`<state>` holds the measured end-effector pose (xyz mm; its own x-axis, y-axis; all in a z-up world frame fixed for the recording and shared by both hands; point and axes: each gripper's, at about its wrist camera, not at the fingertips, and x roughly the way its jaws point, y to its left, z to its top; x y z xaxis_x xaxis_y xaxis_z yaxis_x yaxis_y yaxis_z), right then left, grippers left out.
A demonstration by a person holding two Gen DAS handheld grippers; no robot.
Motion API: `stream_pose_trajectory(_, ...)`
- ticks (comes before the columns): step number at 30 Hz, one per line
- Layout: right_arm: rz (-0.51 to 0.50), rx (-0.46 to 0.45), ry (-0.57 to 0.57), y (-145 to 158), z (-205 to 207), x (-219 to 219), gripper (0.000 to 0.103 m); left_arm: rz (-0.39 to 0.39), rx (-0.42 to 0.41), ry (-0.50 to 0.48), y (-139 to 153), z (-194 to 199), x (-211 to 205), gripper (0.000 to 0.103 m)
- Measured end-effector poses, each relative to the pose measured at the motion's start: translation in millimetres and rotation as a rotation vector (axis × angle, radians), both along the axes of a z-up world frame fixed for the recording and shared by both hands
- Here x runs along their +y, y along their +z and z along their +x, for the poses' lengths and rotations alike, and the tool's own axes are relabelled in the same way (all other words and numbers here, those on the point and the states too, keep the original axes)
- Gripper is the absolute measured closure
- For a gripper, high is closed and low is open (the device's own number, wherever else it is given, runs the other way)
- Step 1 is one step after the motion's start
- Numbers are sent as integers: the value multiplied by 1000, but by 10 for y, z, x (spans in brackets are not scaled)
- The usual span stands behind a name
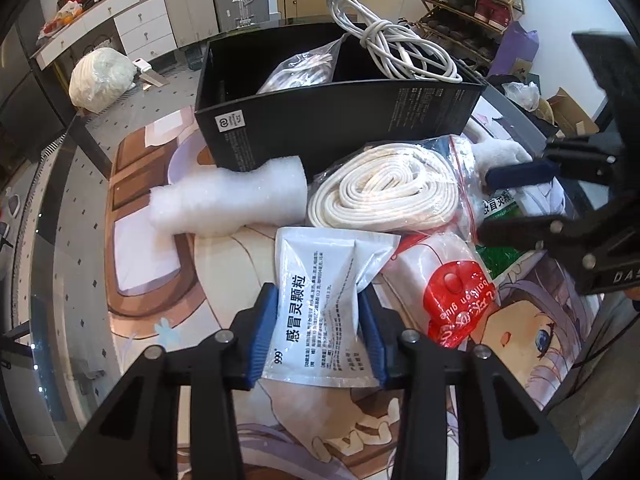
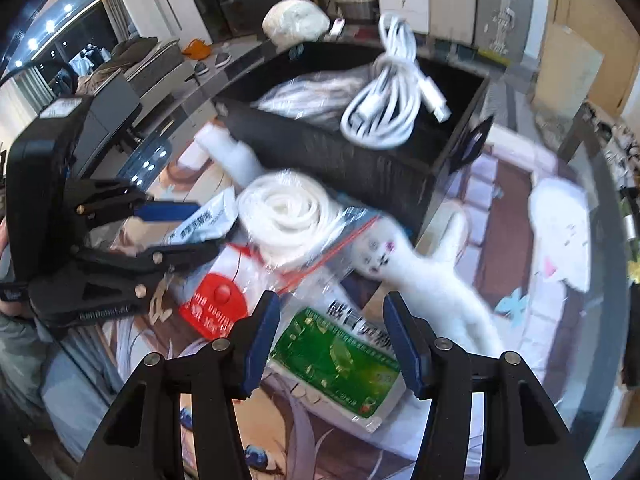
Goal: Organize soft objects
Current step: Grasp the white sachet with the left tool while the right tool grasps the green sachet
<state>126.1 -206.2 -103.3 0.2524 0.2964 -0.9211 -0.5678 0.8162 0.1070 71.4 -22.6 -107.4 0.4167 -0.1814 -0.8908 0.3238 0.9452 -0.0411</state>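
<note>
My left gripper [image 1: 318, 330] is shut on a white medicine sachet [image 1: 320, 300]; its blue pads press both sides. It also shows in the right wrist view [image 2: 188, 228], holding the sachet [image 2: 204, 220]. My right gripper [image 2: 330, 340] is open around a green medicine sachet [image 2: 340, 356] on the mat; it also shows in the left wrist view [image 1: 516, 200]. A bagged white strap coil [image 1: 384, 192] lies beside a white plush toy [image 2: 420, 276]. A black box [image 1: 320, 120] holds a white cable [image 1: 396, 48] and a clear bag [image 1: 300, 72].
A white foam piece [image 1: 224, 204] leans at the box's front. A bag with a red pump [image 1: 456, 304] lies on the printed mat [image 1: 160, 300]. A second white plush [image 2: 560, 236] lies at the right. The glass table edge [image 1: 60, 216] runs along the left.
</note>
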Motion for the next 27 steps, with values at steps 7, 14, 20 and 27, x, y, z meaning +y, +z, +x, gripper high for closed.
stream_pose_trajectory(7, -24, 65, 14, -79, -105, -96, 35, 13, -6, -4, -9, -5, -26, 61)
stream_pose_trajectory(14, -115, 33, 132, -136, -353, 92, 27, -54, 21, -10, -14, 0, 3, 39)
stream_pose_trajectory(20, -172, -13, 170, -119, -442, 162, 58, 3, 6, -23, -31, -29, -77, 59)
stream_pose_trajectory(27, -154, -54, 66, 4, -310, -40, 76, -16, 10, -8, 17, 20, -12, 76)
